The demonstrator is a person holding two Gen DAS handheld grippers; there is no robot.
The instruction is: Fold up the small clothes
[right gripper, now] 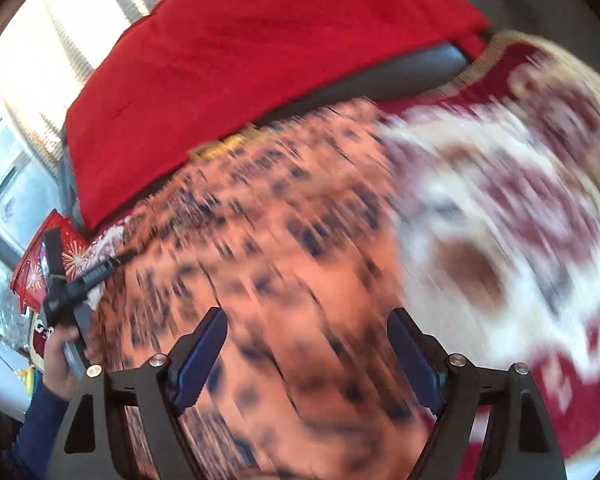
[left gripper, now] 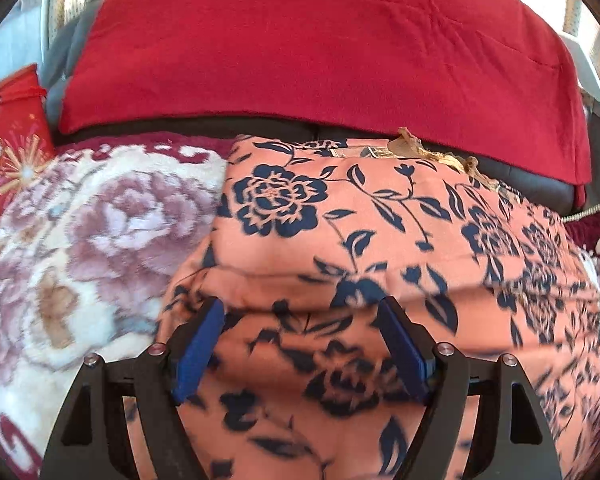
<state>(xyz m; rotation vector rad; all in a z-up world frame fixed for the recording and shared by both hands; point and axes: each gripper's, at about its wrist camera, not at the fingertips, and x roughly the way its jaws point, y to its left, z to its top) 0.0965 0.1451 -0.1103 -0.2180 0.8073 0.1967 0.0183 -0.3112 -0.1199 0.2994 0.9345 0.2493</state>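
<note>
peach floral garment (left gripper: 340,220) looks soft, light, floppy; pinch frame-centre fold edge. left gripper (left gripper: 302,344), right gripper (right gripper: 306,356): jaws spread, empty.

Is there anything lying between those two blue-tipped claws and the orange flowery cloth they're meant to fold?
Nothing visible. Both the left gripper and right gripper have open jaws directly over the orange floral garment, with only air between. The right view is blurred, though.

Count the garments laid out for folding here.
1: a salmon floral garment lies on the plush floral blanket, beneath both grippers' open jaws. Its own folds could hide others.
</note>
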